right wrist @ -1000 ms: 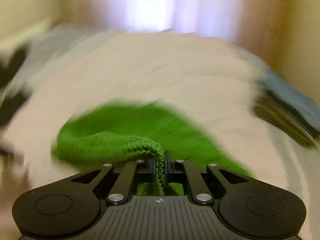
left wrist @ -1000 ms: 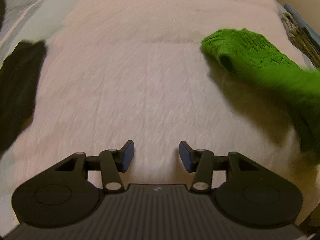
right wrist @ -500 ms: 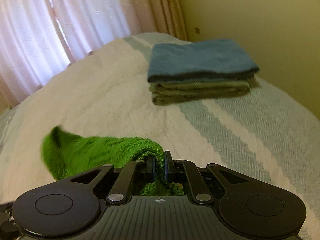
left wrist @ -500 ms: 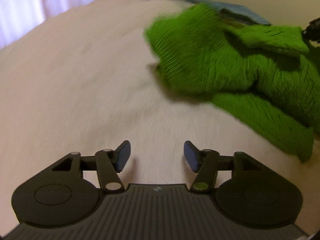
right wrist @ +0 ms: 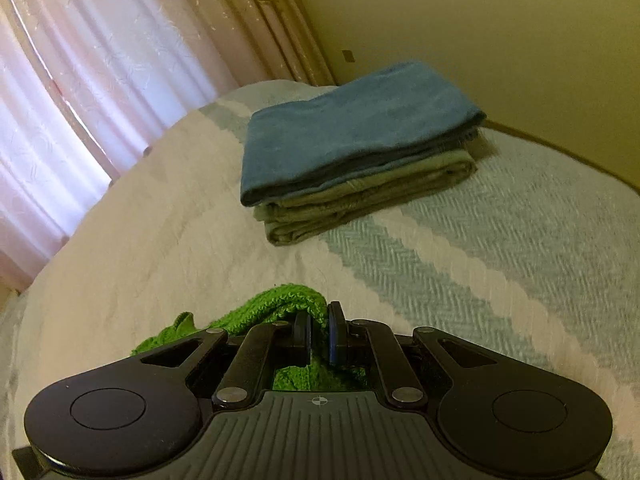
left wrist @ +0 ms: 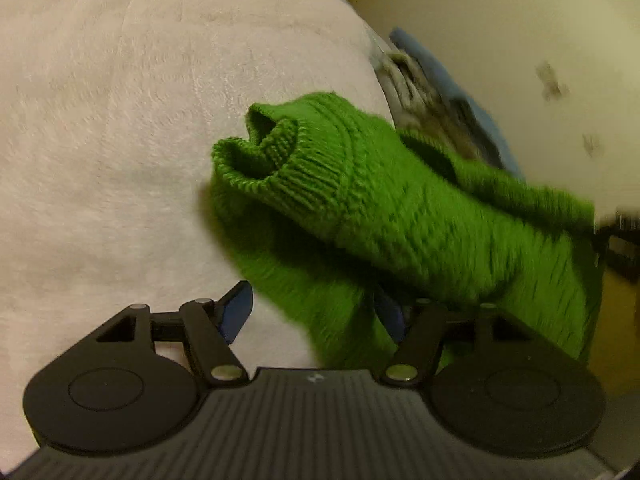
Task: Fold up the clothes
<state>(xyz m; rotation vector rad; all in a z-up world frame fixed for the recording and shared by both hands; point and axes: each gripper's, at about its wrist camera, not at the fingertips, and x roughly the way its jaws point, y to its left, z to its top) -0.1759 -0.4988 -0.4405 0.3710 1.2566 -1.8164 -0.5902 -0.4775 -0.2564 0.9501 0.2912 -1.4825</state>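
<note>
Green knit fills the left wrist view: one sweater, its ribbed cuff open toward the camera, hangs over the pale bedspread and drapes across the left gripper. That gripper's jaws stand wide apart with fabric lying between them, hiding the right-hand finger. The right gripper is clamped on a bunched fold of the same sweater, low over the bed. Beyond it sit two folded garments in one stack: a blue one on top of an olive one. Pink curtains hang behind.
</note>
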